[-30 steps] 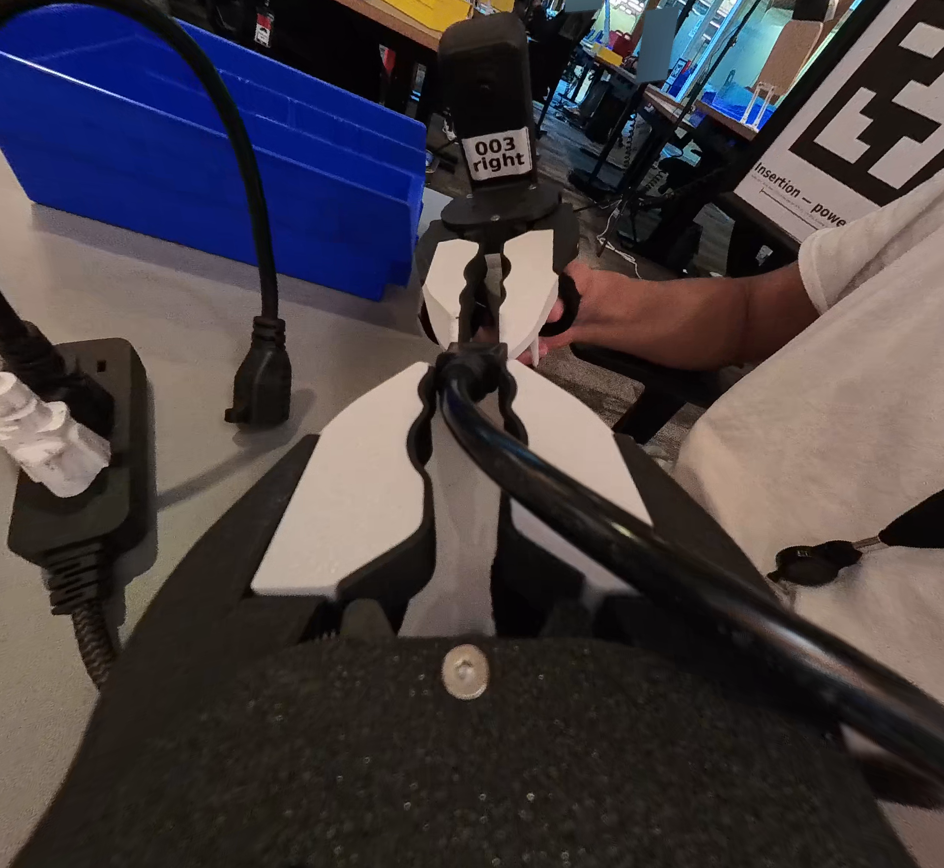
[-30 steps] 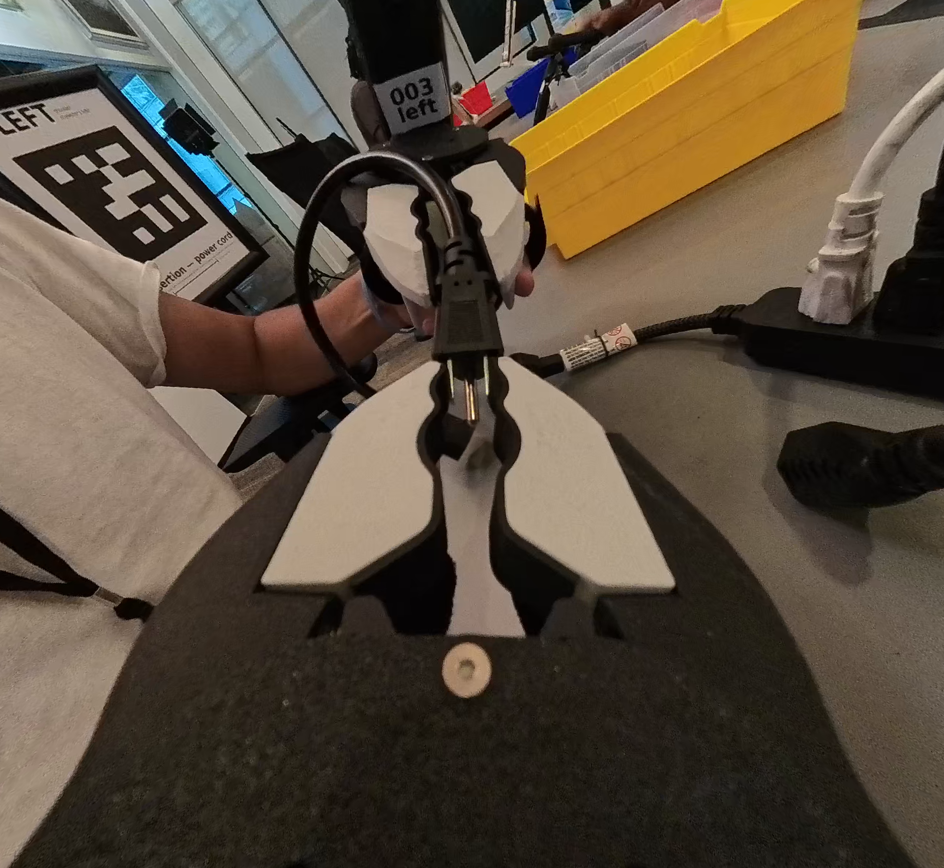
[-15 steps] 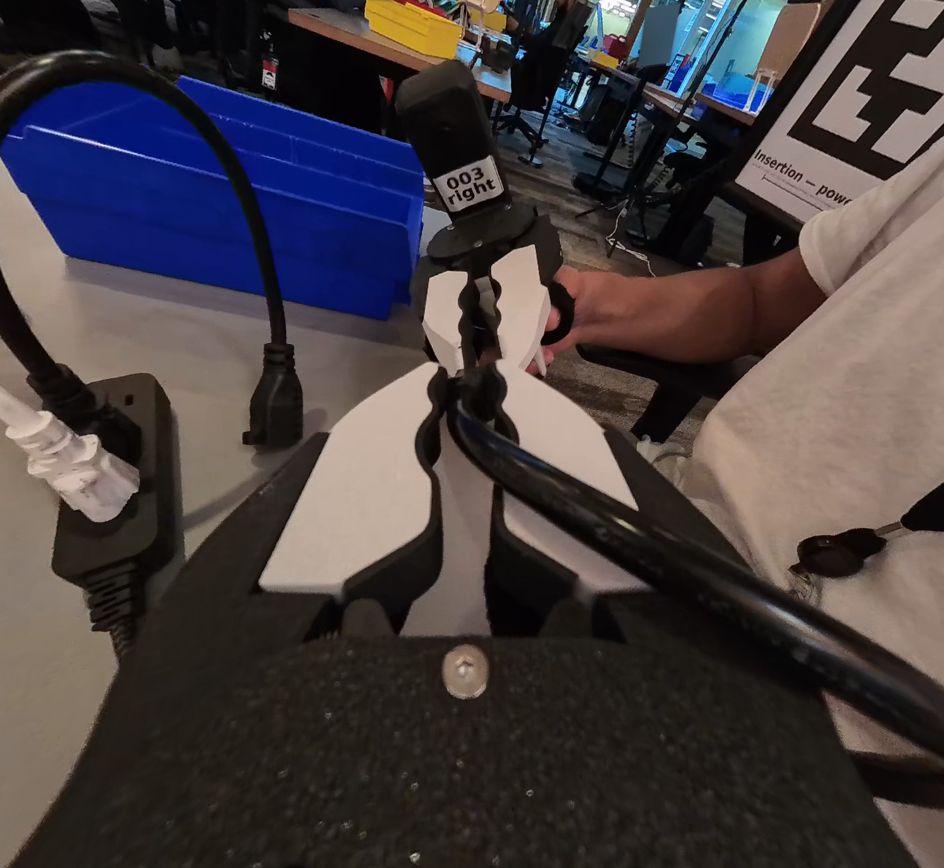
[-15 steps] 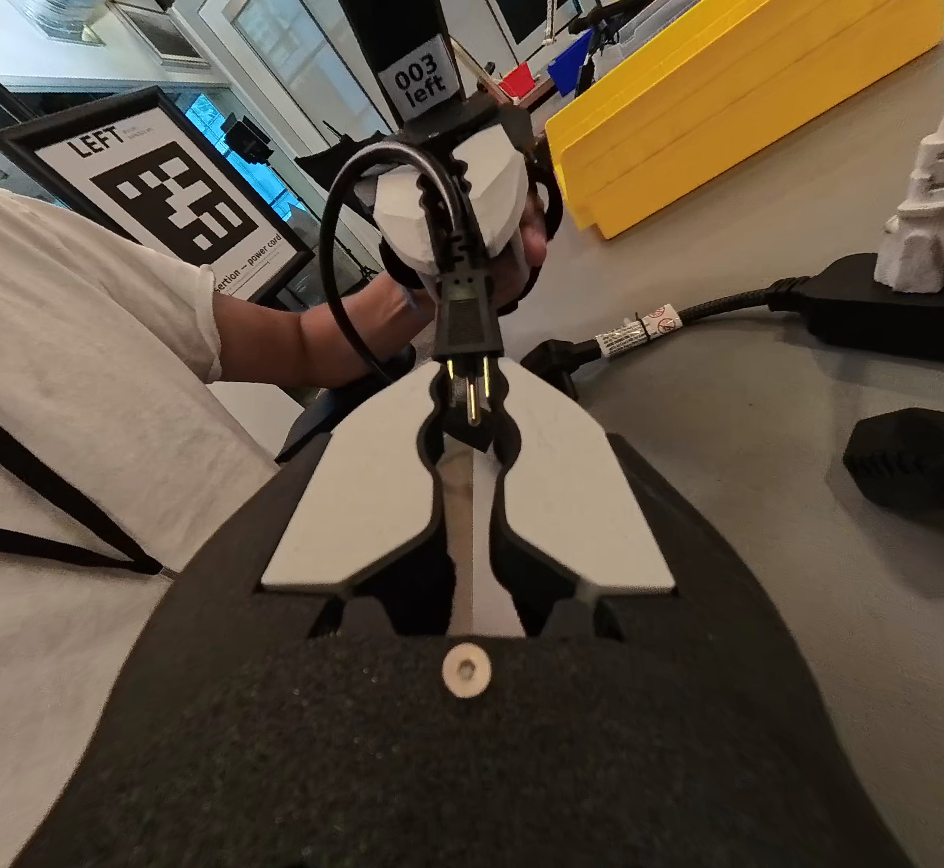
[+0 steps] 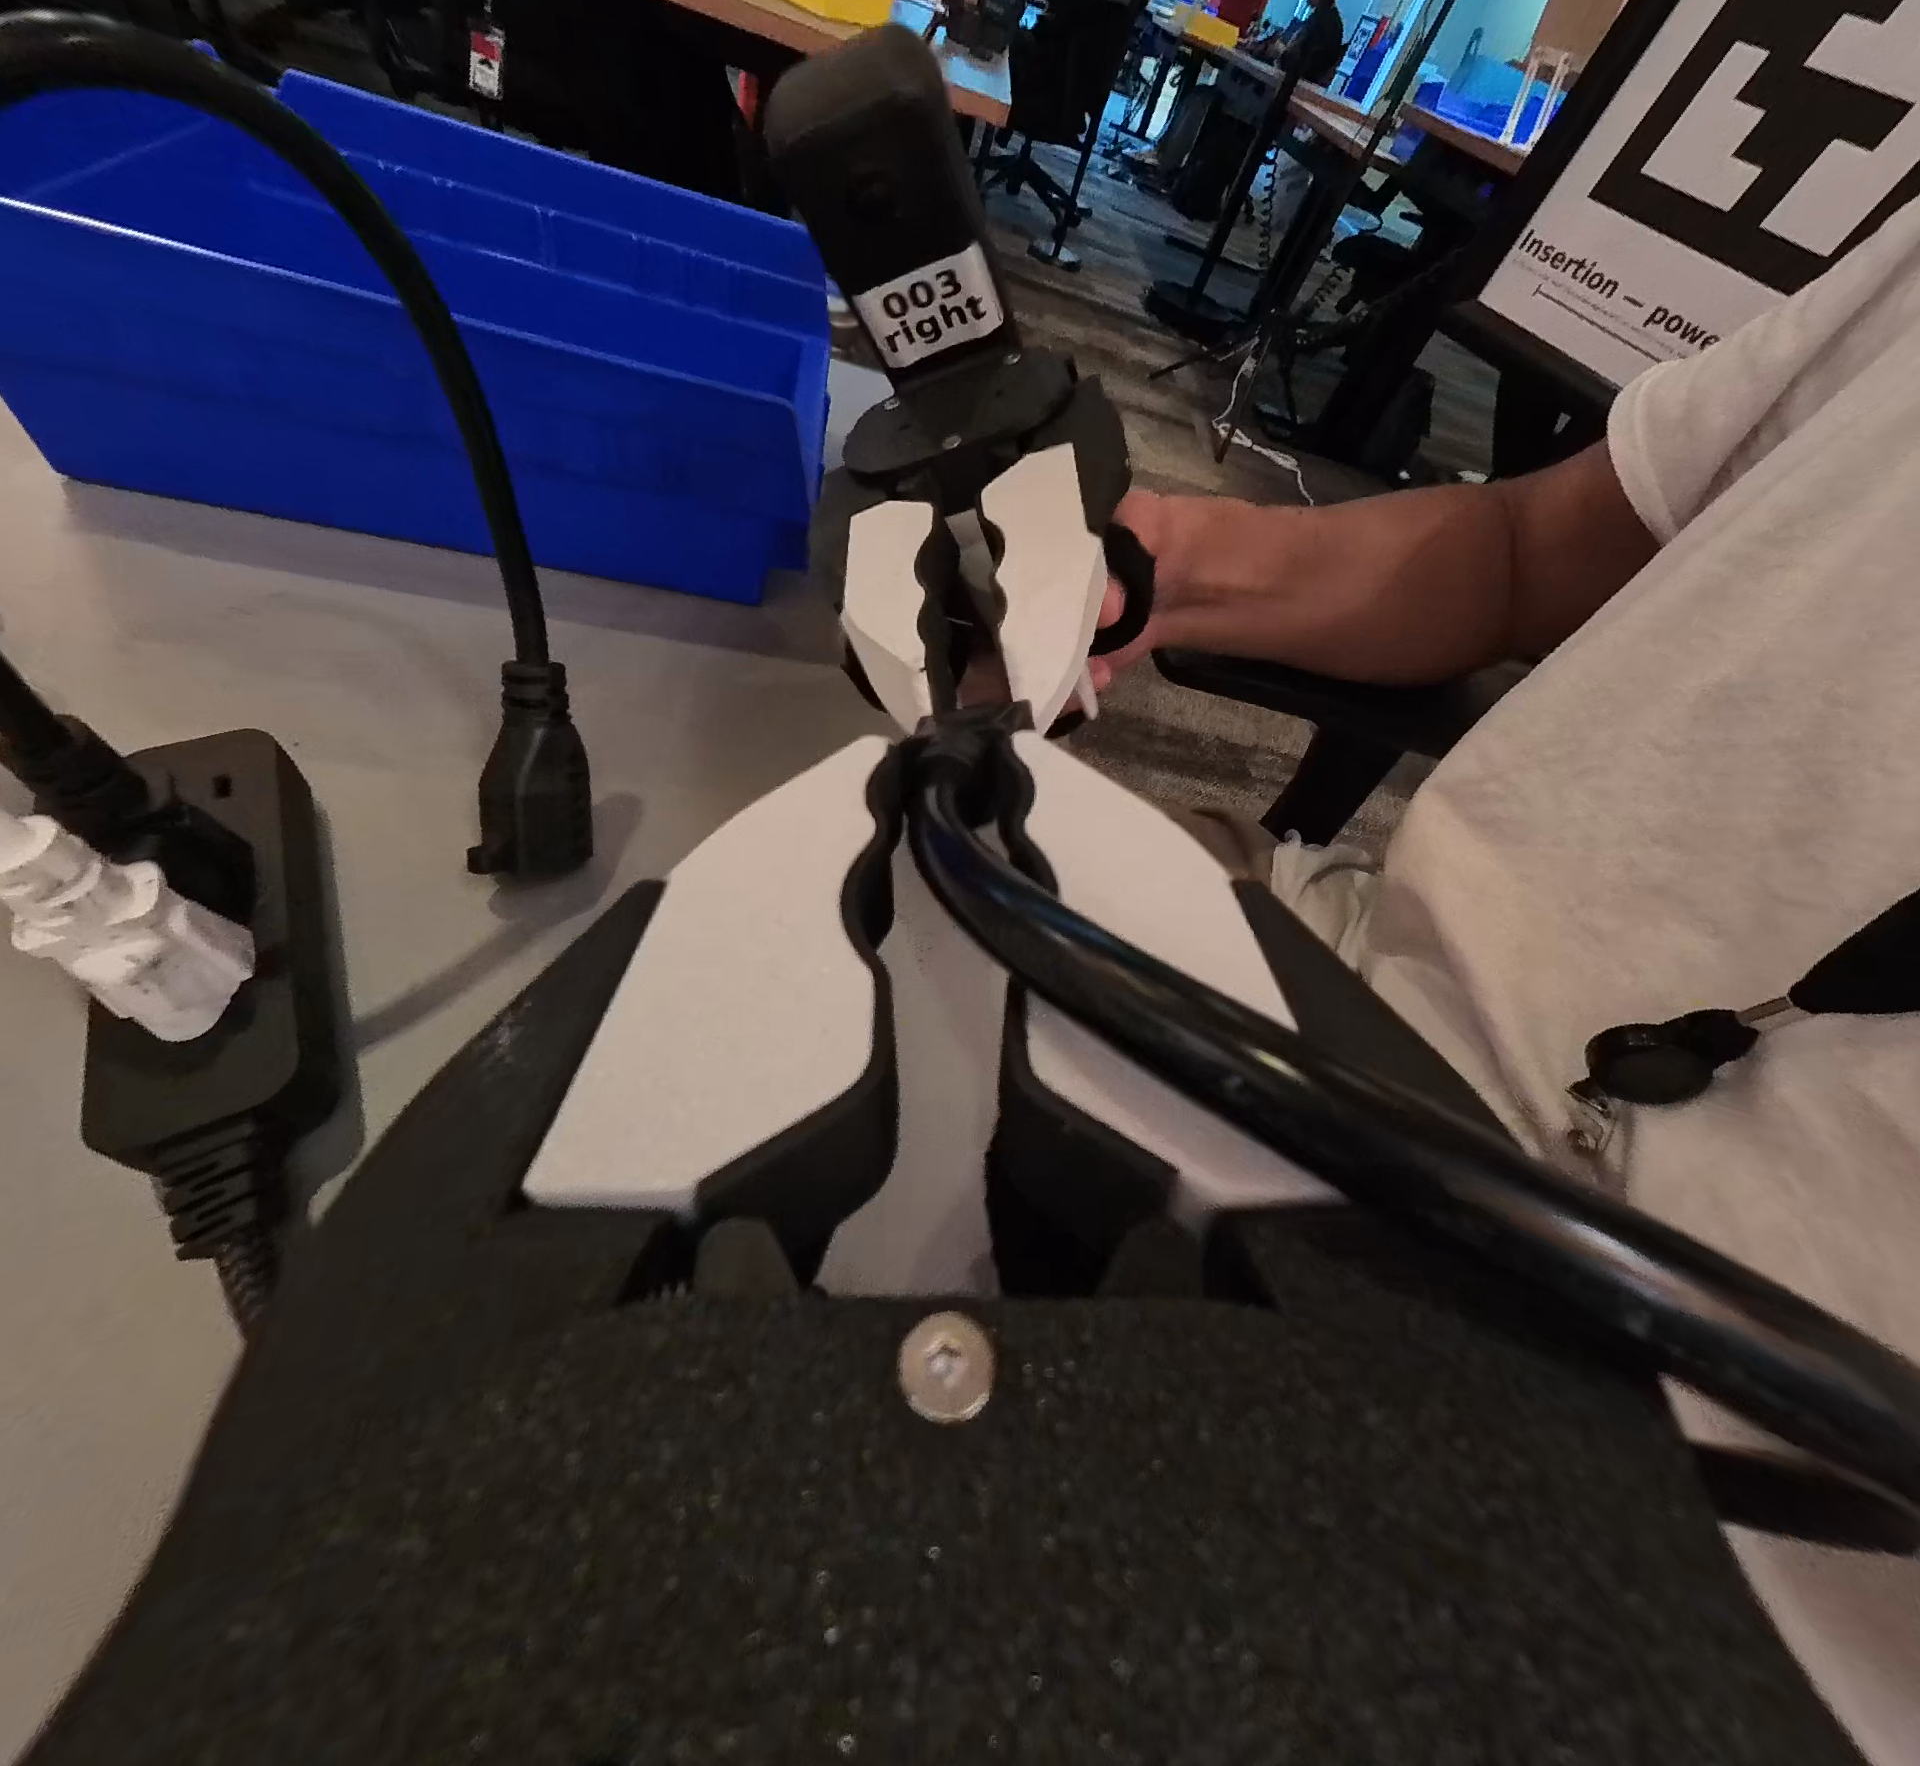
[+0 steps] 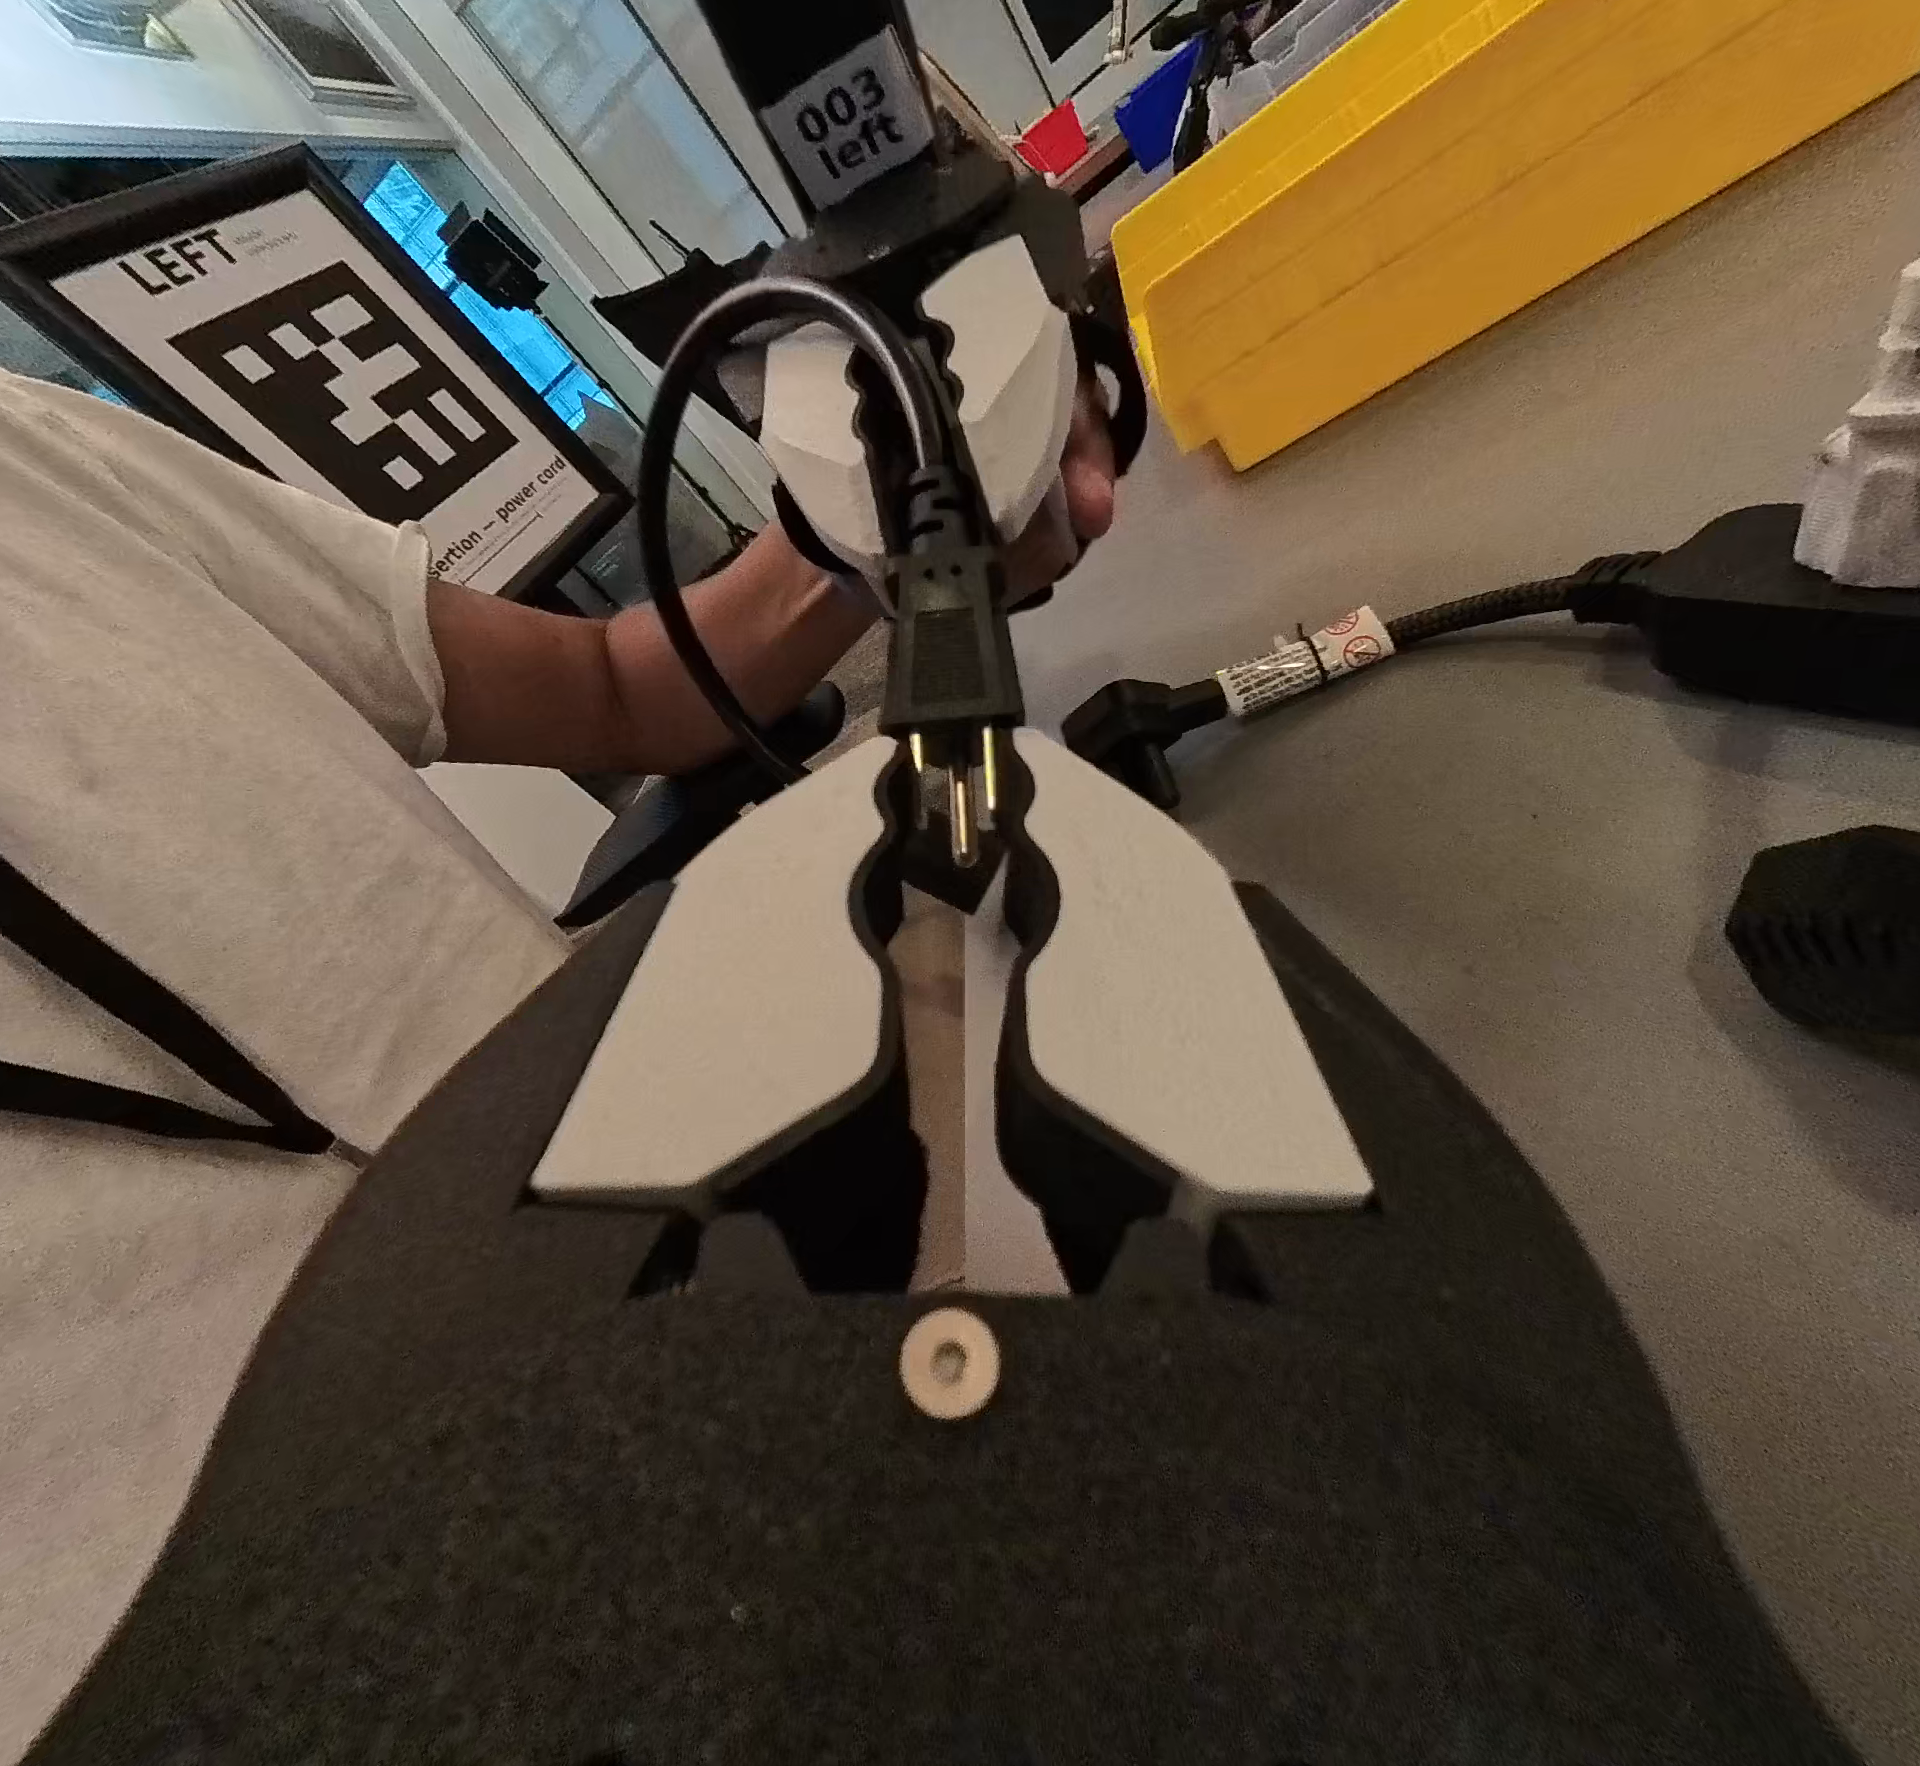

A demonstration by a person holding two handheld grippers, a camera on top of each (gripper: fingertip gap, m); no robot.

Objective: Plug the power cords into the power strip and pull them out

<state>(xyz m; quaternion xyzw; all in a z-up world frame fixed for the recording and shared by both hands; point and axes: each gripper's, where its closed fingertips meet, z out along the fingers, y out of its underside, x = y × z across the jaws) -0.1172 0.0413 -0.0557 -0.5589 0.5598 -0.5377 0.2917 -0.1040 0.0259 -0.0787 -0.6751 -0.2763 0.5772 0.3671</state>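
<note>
1. Fingers of the left gripper (image 5: 951, 760) are closed on a black cord (image 5: 1299, 1072) just behind its plug (image 6: 951, 651).
2. Right gripper (image 6: 961, 833) faces it tip to tip, fingers slightly apart, prongs (image 6: 961, 807) pointing into the gap; contact cannot be told.
3. Power strip (image 5: 223, 968) lies on the grey table (image 5: 312, 667), to the left in the left wrist view, carrying a white plug (image 5: 114, 937) and a black one.
4. Another black connector (image 5: 535, 802) rests on the table near the strip, before a blue bin (image 5: 416, 345).
5. Yellow bin (image 6: 1455, 158) sits behind the strip in the right wrist view.
</note>
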